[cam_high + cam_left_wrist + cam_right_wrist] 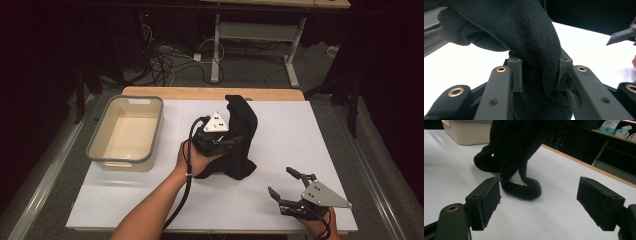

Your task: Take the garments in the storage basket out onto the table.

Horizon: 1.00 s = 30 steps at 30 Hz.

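Centre of the high view: left gripper (231,141) clamped on a black cloth (243,135), held up off the white table (280,150) so that the fabric rises toward the upper middle of the frame and drapes down to a bunched end resting on the surface below the gripper. In the left gripper view, fingers (515,75) pressed against a thick fold of the cloth (524,37) from both sides, fabric spilling over the top of the frame and hanging down between them. Left hand (192,159) wrapped around the gripper body, cable trailing down along the forearm toward the bottom edge.

Lower right of the high view: right gripper (284,184) low over the table, fingers spread wide apart, gripping nothing, well apart from the cloth. In the right gripper view, the two pads (489,198) wide open at lower left and lower right, with the cloth's (521,152) dangling end curled on the table between and beyond them.

Left of the high view: beige bin (102,135) with a grey rim, standing on the table, near the cloth but apart from it.
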{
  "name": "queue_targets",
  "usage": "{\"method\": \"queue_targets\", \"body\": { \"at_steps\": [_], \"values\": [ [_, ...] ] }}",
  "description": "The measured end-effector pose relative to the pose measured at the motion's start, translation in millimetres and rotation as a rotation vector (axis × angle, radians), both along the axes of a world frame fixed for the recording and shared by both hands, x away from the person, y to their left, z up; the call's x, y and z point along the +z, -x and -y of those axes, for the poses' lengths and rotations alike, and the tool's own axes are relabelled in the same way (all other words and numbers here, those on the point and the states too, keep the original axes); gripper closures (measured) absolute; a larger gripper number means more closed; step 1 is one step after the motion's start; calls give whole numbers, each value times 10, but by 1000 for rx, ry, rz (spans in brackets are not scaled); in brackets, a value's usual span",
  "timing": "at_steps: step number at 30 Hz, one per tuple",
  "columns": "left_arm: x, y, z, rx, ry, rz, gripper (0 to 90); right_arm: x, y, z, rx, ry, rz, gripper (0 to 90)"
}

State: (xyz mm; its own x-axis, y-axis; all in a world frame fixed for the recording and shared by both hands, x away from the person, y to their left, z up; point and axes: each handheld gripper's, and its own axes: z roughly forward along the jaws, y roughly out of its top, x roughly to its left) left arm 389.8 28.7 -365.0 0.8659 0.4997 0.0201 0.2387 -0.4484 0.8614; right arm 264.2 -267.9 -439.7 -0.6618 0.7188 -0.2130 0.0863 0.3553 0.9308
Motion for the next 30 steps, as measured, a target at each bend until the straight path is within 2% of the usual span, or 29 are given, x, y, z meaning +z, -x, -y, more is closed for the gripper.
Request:
{"method": "queue_targets", "body": {
  "at_steps": [10, 12, 17, 20, 25, 28, 30],
  "values": [
    [-215, -134, 81, 23, -47, -27, 628, -9, 2, -26, 3, 11, -2, 194],
    [-271, -184, 97, 30, -49, -48, 620, -12, 4, -33, 6, 15, -2, 194],
    [-312, -234, 114, 44, -63, -54, 601, -18, 3, -39, 6, 20, -2, 195],
    [-354, -286, 121, 59, -70, -58, 560, -21, 2, -36, 5, 23, -2, 195],
    [-381, -318, 122, 82, -73, -57, 507, -24, 6, -39, 6, 24, -1, 195],
    [-354, -319, 100, 98, -55, -35, 477, -25, 5, -43, 6, 26, -3, 195],
    [-347, -317, 104, 98, -75, -23, 477, -27, 5, -48, 8, 30, -3, 197]
  ]
}}
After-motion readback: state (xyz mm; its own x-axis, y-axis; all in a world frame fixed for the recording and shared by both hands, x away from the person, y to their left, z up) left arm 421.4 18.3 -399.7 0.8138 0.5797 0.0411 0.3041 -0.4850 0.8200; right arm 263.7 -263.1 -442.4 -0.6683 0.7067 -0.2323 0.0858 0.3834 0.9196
